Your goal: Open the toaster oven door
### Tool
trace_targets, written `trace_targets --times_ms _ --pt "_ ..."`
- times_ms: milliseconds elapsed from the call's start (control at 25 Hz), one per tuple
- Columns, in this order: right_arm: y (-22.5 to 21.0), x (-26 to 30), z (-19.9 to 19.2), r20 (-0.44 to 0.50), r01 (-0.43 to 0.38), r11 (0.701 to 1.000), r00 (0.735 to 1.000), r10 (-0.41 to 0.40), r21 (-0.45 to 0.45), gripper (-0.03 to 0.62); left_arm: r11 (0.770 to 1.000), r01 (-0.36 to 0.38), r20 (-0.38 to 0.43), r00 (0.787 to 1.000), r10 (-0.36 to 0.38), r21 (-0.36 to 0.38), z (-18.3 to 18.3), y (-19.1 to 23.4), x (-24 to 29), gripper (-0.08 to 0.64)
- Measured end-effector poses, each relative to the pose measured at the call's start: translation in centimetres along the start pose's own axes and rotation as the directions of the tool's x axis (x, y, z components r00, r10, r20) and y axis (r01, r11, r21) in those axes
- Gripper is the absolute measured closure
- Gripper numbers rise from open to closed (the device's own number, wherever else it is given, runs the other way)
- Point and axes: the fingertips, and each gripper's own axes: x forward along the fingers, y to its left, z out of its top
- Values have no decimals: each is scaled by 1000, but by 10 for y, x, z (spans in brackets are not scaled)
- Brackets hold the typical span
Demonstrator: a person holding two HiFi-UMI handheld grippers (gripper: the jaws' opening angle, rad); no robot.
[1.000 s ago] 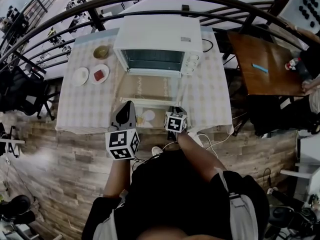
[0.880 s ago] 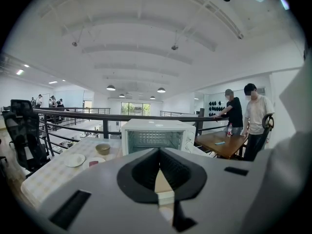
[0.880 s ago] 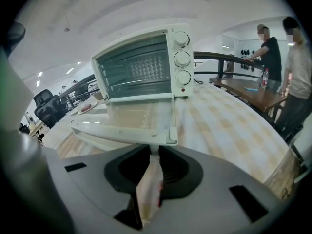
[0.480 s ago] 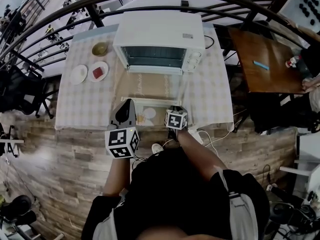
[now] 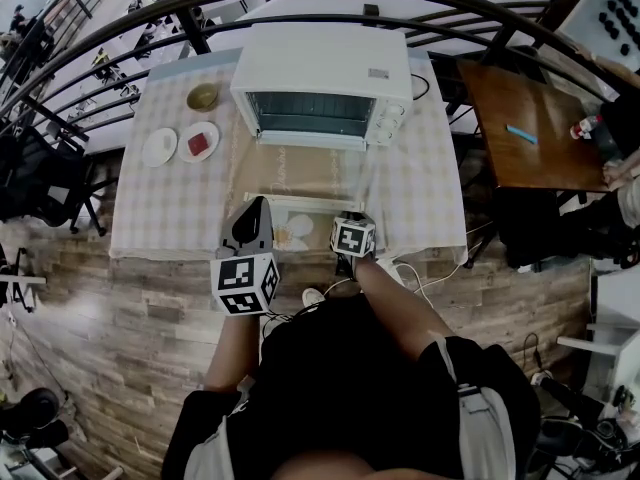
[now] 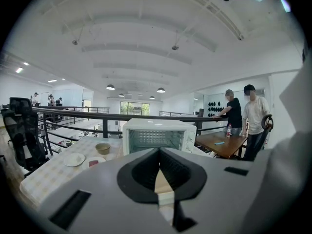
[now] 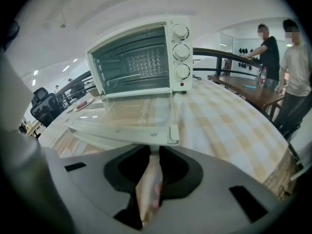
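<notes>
Little has shifted over the last second: both grippers sit where they were, and only the right gripper (image 7: 151,152) has changed, its jaws having just eased a touch wider. They stay narrow, pinched on the handle (image 7: 117,132) along the front rim of the door (image 7: 131,112). That door is fully down, lying about level over the checked table (image 5: 170,208) in front of the white toaster oven (image 5: 320,68), whose cavity stands exposed. My left gripper (image 6: 159,151) hovers just left of the door's rim, jaws closed together on nothing. Left of the oven I see a bowl (image 5: 202,99), a plate (image 5: 200,145) carrying something red, and a bare plate (image 5: 160,149).
</notes>
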Motion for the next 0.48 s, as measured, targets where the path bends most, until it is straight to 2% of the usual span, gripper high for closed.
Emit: trace_targets --times_ms 280,480 --pt "3 -2 1 -8 -25 999 1000 25 -47 518 1000 -11 11 1000 11 2 3 0 -8 546" --pt "-2 -1 -2 30 -23 1000 999 23 15 514 1000 -18 23 1000 18 -2 3 2 -13 546"
